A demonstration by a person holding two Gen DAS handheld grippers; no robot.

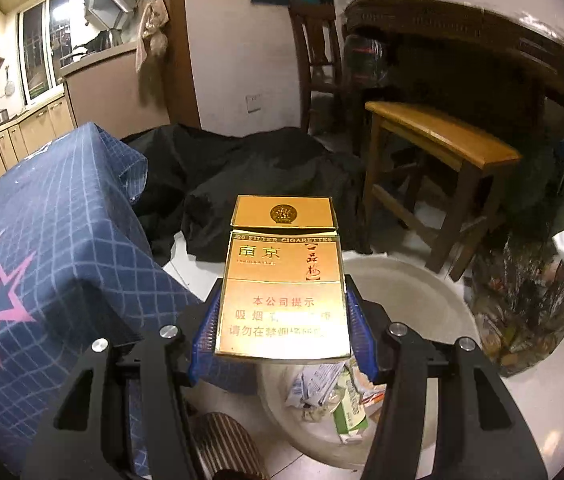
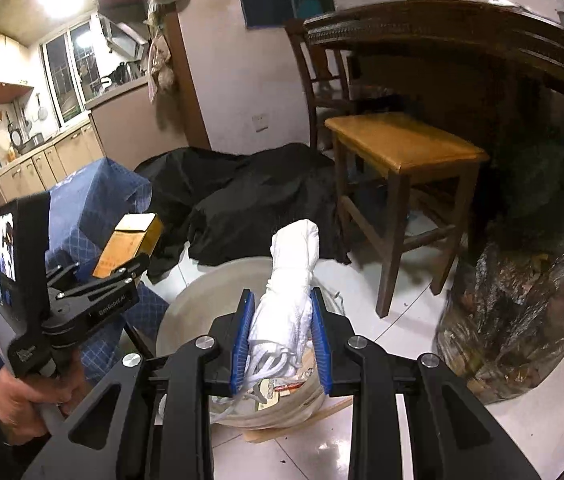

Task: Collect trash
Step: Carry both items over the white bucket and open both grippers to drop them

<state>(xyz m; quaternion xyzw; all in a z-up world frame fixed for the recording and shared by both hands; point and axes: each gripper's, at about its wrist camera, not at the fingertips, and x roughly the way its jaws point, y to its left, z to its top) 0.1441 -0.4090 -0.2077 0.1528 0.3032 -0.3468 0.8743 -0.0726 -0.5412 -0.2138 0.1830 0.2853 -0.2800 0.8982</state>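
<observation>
We see the left gripper (image 1: pixel 284 320) holding a gold cigarette pack (image 1: pixel 284 280), its jaws pinching the pack's two long narrow sides near the bottom end. The pack's long axis runs straight forward along the fingers, its flip-top lid end pointing away from the camera and its printed broad face turned up toward us. In the right wrist view the same pack (image 2: pixel 130 246) juts out of the left gripper (image 2: pixel 114 268) tilted up and away, lid end highest. The pack hangs above the near rim of a pale round bin (image 1: pixel 422 300) on the tiled floor; inside the bin we make out crumpled wrappers and a green-and-white carton (image 1: pixel 348 412).

The right gripper (image 2: pixel 282 332) has its jaws clamped on a white wad of cloth or paper (image 2: pixel 290 280); we cannot tell which. The wad's long axis also runs forward along the fingers, its rounded end pointing away and slightly up, loose white strands trailing at the near end. It sits directly over the bin (image 2: pixel 186 312).

A bare left hand (image 2: pixel 26 400) grips the left tool's handle from below, holding it to the left of the bin, beside a table draped in blue checked cloth (image 1: pixel 42 240). A wooden stool (image 2: pixel 398 152) and a clear bag of debris (image 2: pixel 522 320) stand to the right.
</observation>
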